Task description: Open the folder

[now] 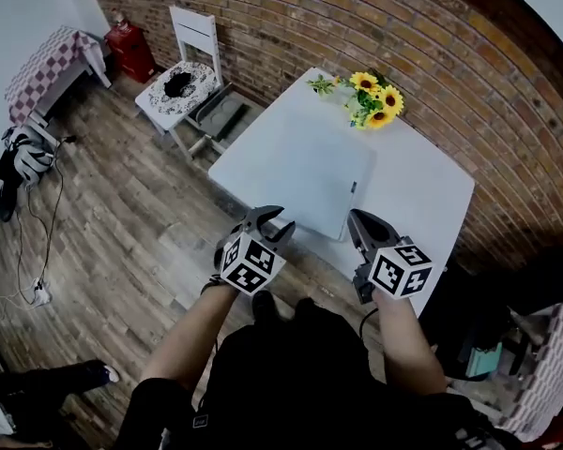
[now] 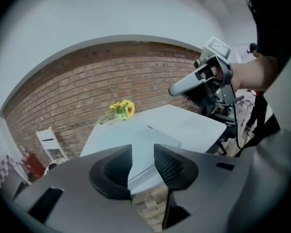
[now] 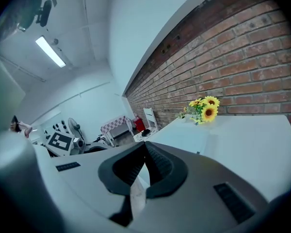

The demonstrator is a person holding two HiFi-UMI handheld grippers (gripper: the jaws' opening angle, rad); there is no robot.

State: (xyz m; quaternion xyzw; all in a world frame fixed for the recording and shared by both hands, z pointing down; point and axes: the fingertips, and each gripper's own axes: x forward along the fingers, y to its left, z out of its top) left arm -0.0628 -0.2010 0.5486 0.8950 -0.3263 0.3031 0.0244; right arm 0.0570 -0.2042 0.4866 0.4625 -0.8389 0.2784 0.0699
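White folder [image 1: 305, 162] shows whole only overhead; left tool [image 2: 142, 154] gapes empty, right tool [image 3: 145, 148] is closed.

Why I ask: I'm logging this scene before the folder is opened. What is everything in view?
table: 1, white, against the wall
folder: 1, pale, flat on the table
sunflowers: 1 bunch, yellow, table's far corner
chair: 1, white, left of the table
canister: 1, red, beside the chair
side table: 1, checked cloth, far left
wall: 1, brick
floor: wood
left gripper: 1, grey, open, empty
right gripper: 1, grey, shut
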